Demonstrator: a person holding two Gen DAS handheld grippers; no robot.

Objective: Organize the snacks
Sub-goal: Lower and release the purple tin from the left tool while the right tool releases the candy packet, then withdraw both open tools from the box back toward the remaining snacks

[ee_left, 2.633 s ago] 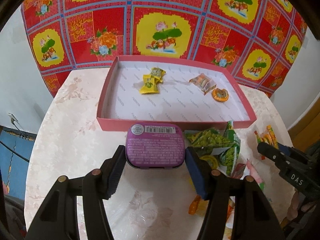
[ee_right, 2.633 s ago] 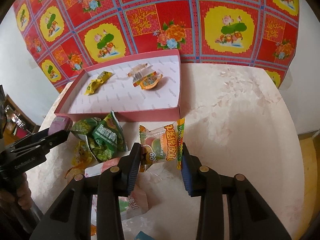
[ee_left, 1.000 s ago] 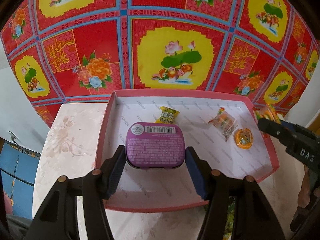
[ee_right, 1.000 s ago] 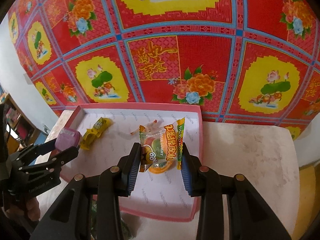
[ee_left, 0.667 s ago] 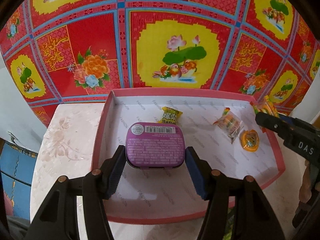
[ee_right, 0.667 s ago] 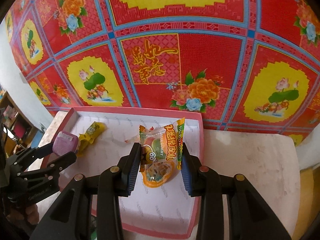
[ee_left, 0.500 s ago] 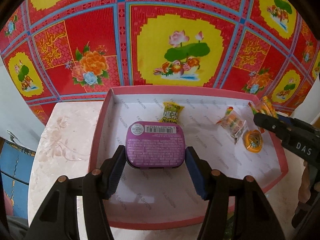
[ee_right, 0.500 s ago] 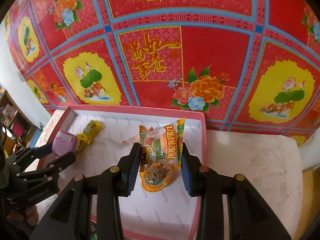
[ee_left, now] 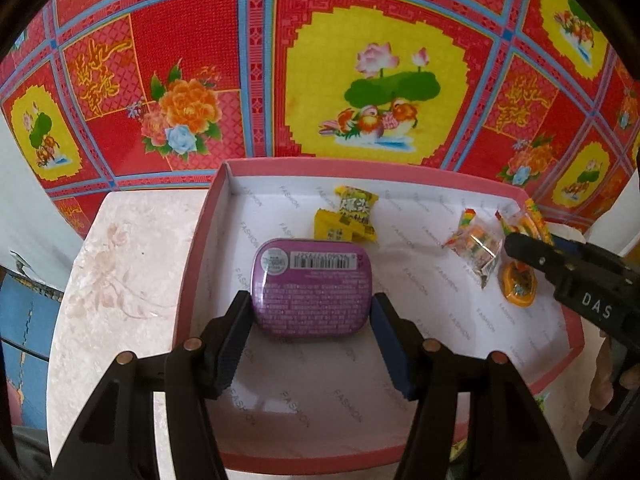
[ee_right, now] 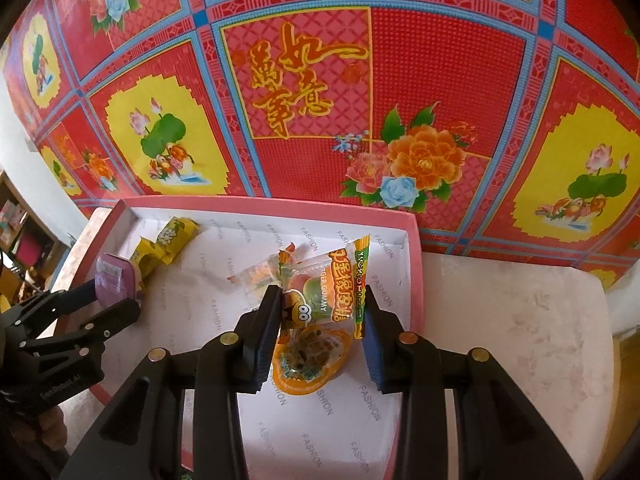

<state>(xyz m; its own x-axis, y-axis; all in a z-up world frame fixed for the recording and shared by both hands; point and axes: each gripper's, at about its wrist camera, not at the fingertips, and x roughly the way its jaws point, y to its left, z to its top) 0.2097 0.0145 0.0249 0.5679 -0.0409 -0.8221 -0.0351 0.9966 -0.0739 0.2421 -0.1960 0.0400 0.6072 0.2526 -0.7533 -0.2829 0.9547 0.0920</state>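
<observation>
My left gripper (ee_left: 311, 332) is shut on a purple tin (ee_left: 311, 287) and holds it over the left part of the pink box (ee_left: 200, 240). My right gripper (ee_right: 318, 334) is shut on a gummy packet (ee_right: 322, 292) and holds it over the right part of the same box (ee_right: 416, 264), above an orange jelly cup (ee_right: 308, 364). The box holds yellow candies (ee_left: 352, 220), a clear candy bag (ee_left: 476, 246) and the orange jelly cup (ee_left: 518, 286). The right gripper shows at the right of the left wrist view (ee_left: 532, 248), and the left gripper with the tin (ee_right: 114, 280) at the left of the right wrist view.
The box lies on a pale marbled table (ee_left: 120, 264) against a red and yellow patterned cloth (ee_left: 360, 80) at the back. Bare table lies left of the box and to its right (ee_right: 500, 320). Green snack packets peek out below the box's front edge (ee_left: 540, 400).
Both grippers have carried their snacks from the table in front of the box to above its inside, and in the last second have sunk closer to its floor.
</observation>
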